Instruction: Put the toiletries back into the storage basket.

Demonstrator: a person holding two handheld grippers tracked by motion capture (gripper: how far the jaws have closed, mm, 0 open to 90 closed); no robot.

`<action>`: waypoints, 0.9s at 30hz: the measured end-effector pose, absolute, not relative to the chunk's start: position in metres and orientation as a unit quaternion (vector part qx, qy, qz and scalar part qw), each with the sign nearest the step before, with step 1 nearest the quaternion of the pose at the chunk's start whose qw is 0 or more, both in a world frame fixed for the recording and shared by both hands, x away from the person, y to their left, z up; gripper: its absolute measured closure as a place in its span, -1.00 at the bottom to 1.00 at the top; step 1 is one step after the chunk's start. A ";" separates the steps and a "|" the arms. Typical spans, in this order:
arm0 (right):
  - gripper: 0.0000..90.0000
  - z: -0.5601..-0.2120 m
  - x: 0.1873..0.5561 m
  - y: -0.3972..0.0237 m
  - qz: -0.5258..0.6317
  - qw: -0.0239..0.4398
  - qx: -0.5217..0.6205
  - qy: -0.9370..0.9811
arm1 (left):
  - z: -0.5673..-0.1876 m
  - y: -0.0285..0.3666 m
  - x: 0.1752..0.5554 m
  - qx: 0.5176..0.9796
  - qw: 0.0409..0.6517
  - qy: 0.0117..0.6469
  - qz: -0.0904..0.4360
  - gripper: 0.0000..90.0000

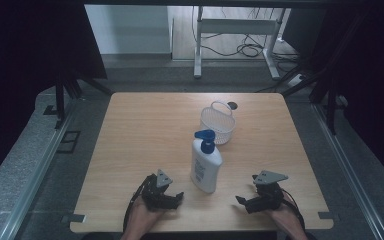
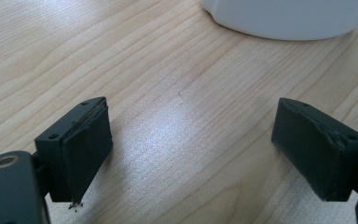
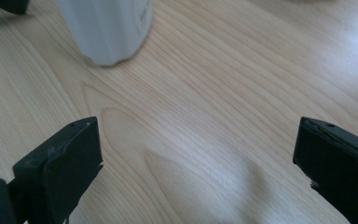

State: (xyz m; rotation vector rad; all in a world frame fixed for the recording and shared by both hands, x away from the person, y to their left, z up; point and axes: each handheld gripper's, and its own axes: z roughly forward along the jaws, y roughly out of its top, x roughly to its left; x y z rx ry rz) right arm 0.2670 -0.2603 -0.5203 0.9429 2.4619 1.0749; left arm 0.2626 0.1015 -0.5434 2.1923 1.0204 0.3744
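We see a light wooden surface (image 1: 145, 130) with a white pump bottle (image 1: 205, 167) standing upright near its front middle, topped by a blue pump head (image 1: 205, 138). Just behind the bottle and a little to its right stands a small white mesh basket (image 1: 218, 123) with a looped handle; the two are very close, though we cannot tell whether they touch. A small dark round spot (image 1: 232, 105) lies on the surface just behind the basket. At the front edge, the left claw (image 1: 176, 198) rests low over the wood to the left of the bottle, held in the person's left hand (image 1: 141, 217), and the right claw (image 1: 244, 202) sits to the bottle's right, held in the right hand (image 1: 286, 220); both point inward toward the bottle, near it but apart from it. In the left gripper view, the left claw (image 2: 191, 140) is released, its jaws spread wide with only bare wood grain between them, and the rounded white base of the bottle (image 2: 289, 16) shows beyond them at the top. In the right gripper view, the right claw (image 3: 198, 154) is likewise released and spread wide over bare wood, with the bottle's white base (image 3: 107, 28) up at the left and a dark corner of the other gripper at the top left edge. Beyond the surface, grey floor, a white desk frame (image 1: 235, 30) and loose cables (image 1: 250, 47) are visible.
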 end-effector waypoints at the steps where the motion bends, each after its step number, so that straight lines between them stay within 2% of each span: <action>1: -0.98 -0.517 0.267 -0.257 0.378 0.146 0.323 0.855 | -0.543 0.101 0.263 0.842 0.340 0.392 0.144 -0.74; 11: -0.97 -0.505 0.271 -0.245 0.402 0.123 0.312 0.852 | -0.543 0.102 0.263 0.842 0.340 0.392 0.144 -0.74; 27: -1.00 -0.481 0.280 -0.220 0.431 0.119 0.289 0.847 | -0.543 0.101 0.263 0.842 0.341 0.393 0.144 -0.74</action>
